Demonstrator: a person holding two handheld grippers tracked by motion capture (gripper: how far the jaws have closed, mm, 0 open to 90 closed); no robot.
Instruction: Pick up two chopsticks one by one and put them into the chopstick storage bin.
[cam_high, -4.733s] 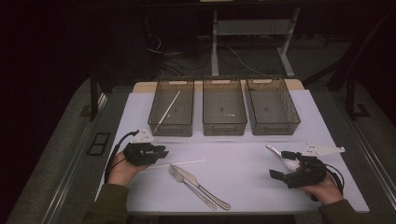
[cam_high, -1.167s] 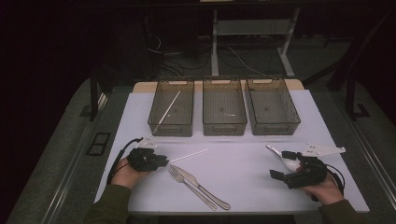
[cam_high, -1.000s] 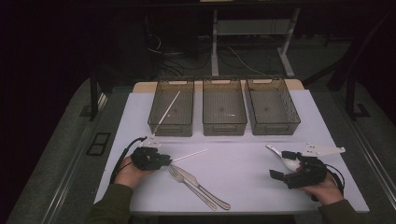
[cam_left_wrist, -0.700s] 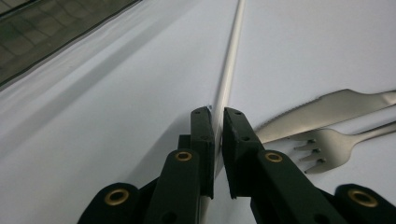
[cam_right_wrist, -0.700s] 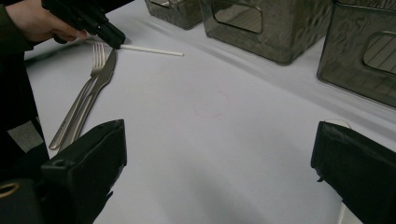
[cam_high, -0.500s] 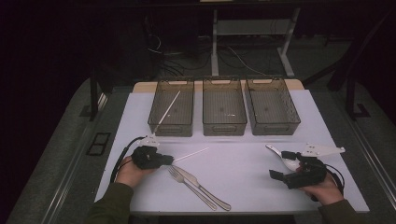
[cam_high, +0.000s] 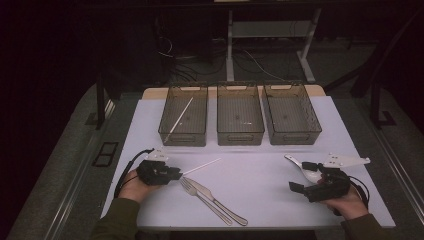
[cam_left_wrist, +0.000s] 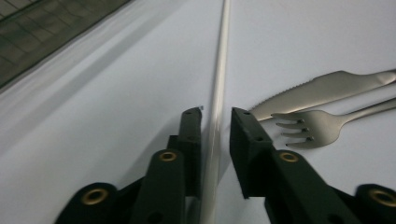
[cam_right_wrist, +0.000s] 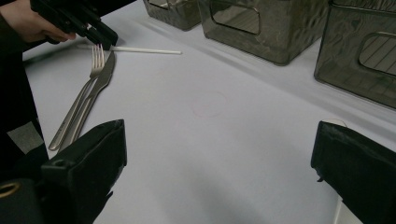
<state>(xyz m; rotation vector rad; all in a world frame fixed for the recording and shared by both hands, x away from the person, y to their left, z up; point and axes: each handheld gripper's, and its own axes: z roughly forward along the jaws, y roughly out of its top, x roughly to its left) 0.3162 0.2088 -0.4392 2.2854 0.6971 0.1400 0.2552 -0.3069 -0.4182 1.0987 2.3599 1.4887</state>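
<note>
A white chopstick (cam_high: 201, 167) lies on the white table, pointing at the bins. My left gripper (cam_high: 177, 175) sits low at its near end. In the left gripper view the chopstick (cam_left_wrist: 219, 70) runs between the jaws of my left gripper (cam_left_wrist: 215, 112). The jaws have just been opening; a thin gap shows on the right side. A fork (cam_high: 200, 192) and a knife (cam_high: 220, 200) lie side by side just right of it. My right gripper (cam_high: 303, 176) rests at the front right, jaws wide and empty, beside a white spoon (cam_high: 300, 167).
Three dark mesh bins (cam_high: 184, 137) (cam_high: 240, 137) (cam_high: 291, 137) stand in a row at the back. The left one holds another chopstick (cam_high: 179, 120); the middle one holds a small white item (cam_high: 245, 123). The right gripper view shows the left gripper (cam_right_wrist: 100, 35) near the fork (cam_right_wrist: 88, 79).
The left hand has crept slightly right along the chopstick. Since the earliest frame the chopstick's far end has swung toward the bins. The right hand has stayed put.
</note>
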